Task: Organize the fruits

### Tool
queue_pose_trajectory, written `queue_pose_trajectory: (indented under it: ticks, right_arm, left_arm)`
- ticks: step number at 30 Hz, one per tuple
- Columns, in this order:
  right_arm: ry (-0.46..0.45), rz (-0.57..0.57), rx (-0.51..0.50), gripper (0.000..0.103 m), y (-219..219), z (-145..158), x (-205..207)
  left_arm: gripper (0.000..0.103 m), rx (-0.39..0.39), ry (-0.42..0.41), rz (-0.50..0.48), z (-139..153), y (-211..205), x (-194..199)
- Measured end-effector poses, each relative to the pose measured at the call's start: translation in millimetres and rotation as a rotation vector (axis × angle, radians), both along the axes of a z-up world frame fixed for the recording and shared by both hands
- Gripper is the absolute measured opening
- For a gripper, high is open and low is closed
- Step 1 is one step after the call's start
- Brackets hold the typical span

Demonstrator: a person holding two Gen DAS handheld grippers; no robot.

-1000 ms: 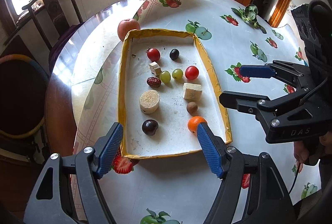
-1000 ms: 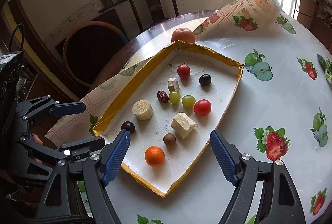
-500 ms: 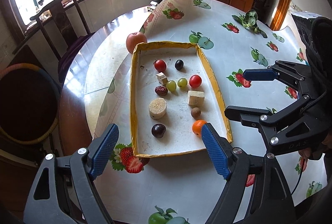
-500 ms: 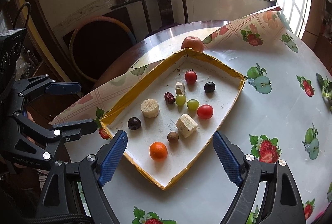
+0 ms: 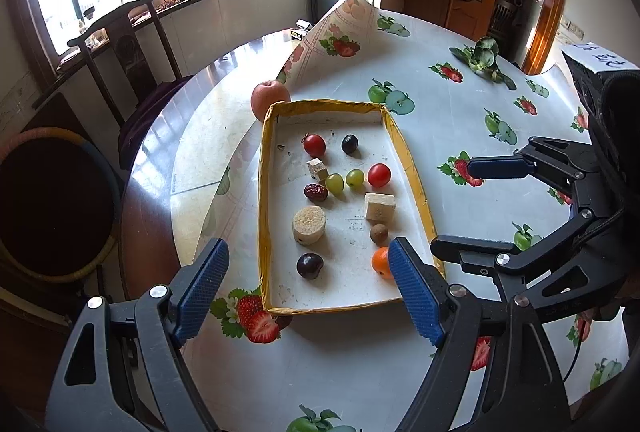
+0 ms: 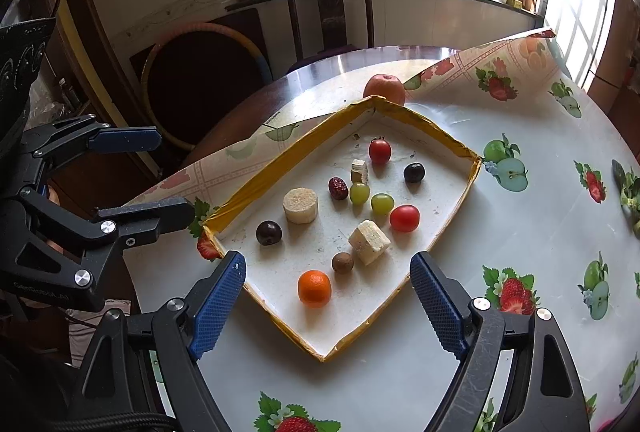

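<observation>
A shallow white tray with a yellow rim (image 5: 263, 192) (image 6: 436, 134) lies on the table. In it are two red tomatoes (image 5: 314, 145) (image 6: 404, 218), two green grapes (image 5: 355, 178) (image 6: 359, 193), two dark grapes (image 5: 310, 265) (image 6: 414, 172), a red date (image 5: 315, 192), a small orange (image 5: 380, 262) (image 6: 314, 288), a brown nut (image 6: 343, 262) and pale food chunks (image 5: 308, 224) (image 6: 369, 241). An apple (image 5: 269, 98) (image 6: 384, 88) sits just beyond the tray. My left gripper (image 5: 308, 288) and my right gripper (image 6: 328, 306) are open and empty, above the tray's near edge.
The round table carries a fruit-print cloth (image 5: 440, 112) with its far corner curled up. Green leaves (image 5: 482, 58) lie at the far right. A wooden chair (image 5: 120, 44) and a hoop (image 5: 52, 208) stand off the table's left side.
Both grippers have risen and drawn back from the tray, so it looks smaller and farther. Nothing in the tray has moved.
</observation>
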State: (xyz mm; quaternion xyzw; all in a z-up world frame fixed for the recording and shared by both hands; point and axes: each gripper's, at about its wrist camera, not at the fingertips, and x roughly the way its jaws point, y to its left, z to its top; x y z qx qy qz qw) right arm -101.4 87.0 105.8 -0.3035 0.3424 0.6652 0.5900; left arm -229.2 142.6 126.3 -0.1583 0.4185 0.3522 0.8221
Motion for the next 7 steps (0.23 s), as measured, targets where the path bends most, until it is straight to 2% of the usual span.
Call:
queue_pose_trajectory:
  ticks: [7]
  right_arm:
    - [0.022,-0.056,0.003,0.086,-16,-7,8]
  left_arm:
    - [0.082,-0.035,0.008,-0.049,-4,-10,15]
